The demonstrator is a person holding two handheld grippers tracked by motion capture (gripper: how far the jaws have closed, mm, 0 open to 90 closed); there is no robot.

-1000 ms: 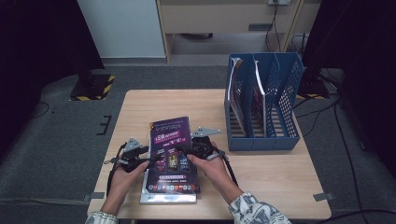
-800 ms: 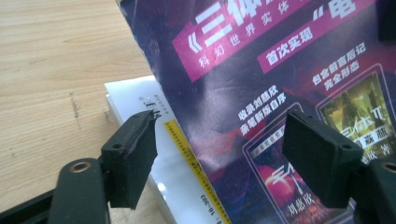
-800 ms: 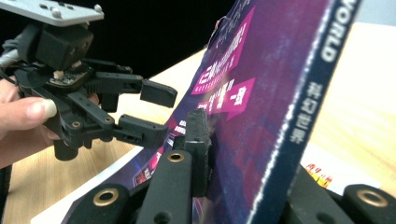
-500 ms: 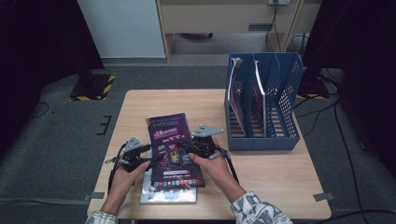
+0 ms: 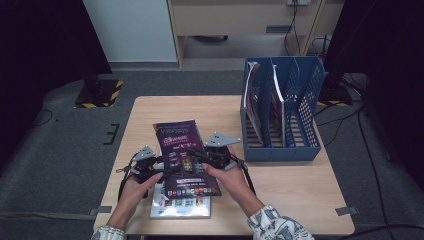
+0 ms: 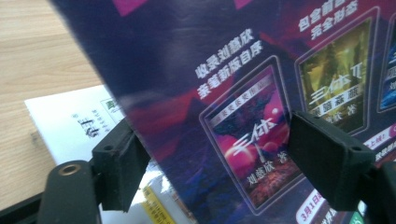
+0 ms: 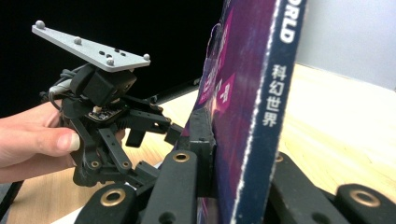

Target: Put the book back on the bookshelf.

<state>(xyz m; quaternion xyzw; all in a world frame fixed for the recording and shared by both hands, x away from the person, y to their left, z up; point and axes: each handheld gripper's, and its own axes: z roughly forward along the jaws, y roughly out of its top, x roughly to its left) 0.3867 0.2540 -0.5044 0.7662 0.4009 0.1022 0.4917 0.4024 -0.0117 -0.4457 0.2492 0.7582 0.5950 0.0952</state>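
A purple magazine (image 5: 181,150) is tilted up off a white magazine (image 5: 181,206) that lies flat on the table. My right gripper (image 5: 194,155) is shut on the purple magazine's spine edge (image 7: 261,116), with its jaws (image 7: 236,161) pressed on both faces. My left gripper (image 5: 166,170) is at the magazine's left edge. In the left gripper view its jaws (image 6: 224,161) stand wide apart, one under the cover (image 6: 233,70) and one over it, and the pads do not press on it. These jaws have just been opening. The white magazine (image 6: 70,121) shows beneath.
A blue file rack (image 5: 300,112) with several slots stands at the table's right, with two magazines upright in its left slots. The wooden table (image 5: 300,190) has bare room at the front right. A hand (image 7: 32,140) holds the left gripper (image 7: 154,127) close by.
The purple magazine has come up off the white one and slid a little away from the person, which uncovers the white magazine's near end. The right gripper rose slightly with it.
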